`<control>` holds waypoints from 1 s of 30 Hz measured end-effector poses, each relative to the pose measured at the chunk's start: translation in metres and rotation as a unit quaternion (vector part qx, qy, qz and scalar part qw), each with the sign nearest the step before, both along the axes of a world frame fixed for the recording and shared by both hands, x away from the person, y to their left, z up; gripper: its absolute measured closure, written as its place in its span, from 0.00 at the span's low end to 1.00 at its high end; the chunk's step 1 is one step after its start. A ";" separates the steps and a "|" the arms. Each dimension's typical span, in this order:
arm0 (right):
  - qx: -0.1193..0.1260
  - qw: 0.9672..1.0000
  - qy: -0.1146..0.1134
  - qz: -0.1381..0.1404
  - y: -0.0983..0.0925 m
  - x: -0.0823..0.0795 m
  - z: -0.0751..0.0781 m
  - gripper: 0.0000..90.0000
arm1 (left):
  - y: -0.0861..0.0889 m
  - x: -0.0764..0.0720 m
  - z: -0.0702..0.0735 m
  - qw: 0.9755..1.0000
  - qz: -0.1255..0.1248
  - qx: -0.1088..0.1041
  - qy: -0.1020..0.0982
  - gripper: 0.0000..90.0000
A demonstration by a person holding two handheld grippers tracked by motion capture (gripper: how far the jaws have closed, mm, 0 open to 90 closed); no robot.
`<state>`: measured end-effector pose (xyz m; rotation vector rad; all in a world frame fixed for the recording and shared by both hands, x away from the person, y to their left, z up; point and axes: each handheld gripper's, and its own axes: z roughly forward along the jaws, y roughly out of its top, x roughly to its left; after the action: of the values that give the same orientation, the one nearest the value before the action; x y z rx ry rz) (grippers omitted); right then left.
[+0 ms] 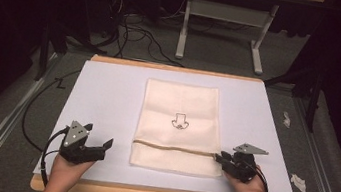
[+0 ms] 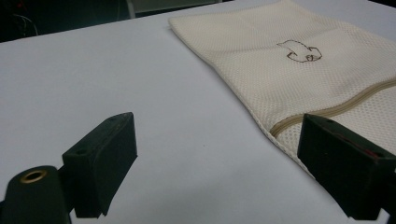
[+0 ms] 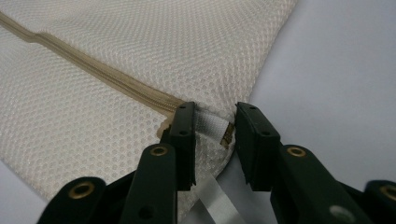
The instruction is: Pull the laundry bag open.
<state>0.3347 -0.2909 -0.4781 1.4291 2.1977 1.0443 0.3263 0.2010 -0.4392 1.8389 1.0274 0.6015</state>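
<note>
High view. Mesh bag [image 1: 176, 127], cream, rectangular, lies flat at the centre of the pale board [image 1: 102, 96]; a small dark line-drawn emblem [image 1: 179, 121] sits at its middle, and a tan zipper [image 1: 171, 147] crosses it from side to side in its lower part. Left gripper [image 1: 103, 146], lower left of the frame, rests on the board just beside the bag's lower left corner — jaws spread, nothing between them. Right gripper [image 1: 220, 158], lower right, meets the bag's right edge at the zipper's end. A hand holds each from the bottom edge.

Left gripper view. Bag [image 2: 299, 60] fills the upper right; fine honeycomb weave, piped hem, emblem [image 2: 300, 50] upper right, zipper [image 2: 327, 112] running towards the right-hand jaw. The two black jaws stand wide apart, bare board [image 2: 140, 74] between them.

Right gripper view. Bag [image 3: 140, 65] covers the upper left; zipper [image 3: 93, 70] runs diagonally from the upper left corner down to the centre. The jaws stand narrowly apart around the zipper's end — a white fabric tab [image 3: 208, 127] and a small brassy pull [image 3: 228, 134] lie between them. Whether the pads press on these cannot be told. A white ribbon label [image 3: 215, 200] trails below.
</note>
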 end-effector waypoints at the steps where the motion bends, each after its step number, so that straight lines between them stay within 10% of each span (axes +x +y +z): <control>1: 0.000 1.000 0.006 0.003 0.001 0.001 0.001 0.85 | -0.001 0.000 0.000 1.000 -0.003 0.001 0.002 0.14; 30: 0.002 0.998 -0.049 0.033 0.006 -0.007 0.037 0.94 | -0.028 0.000 -0.004 0.998 -0.051 -0.012 0.021 0.21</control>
<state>0.3276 -0.2849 -0.4407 1.2873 2.1875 1.1178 0.3260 0.1730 -0.4432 1.8765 0.9588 0.4895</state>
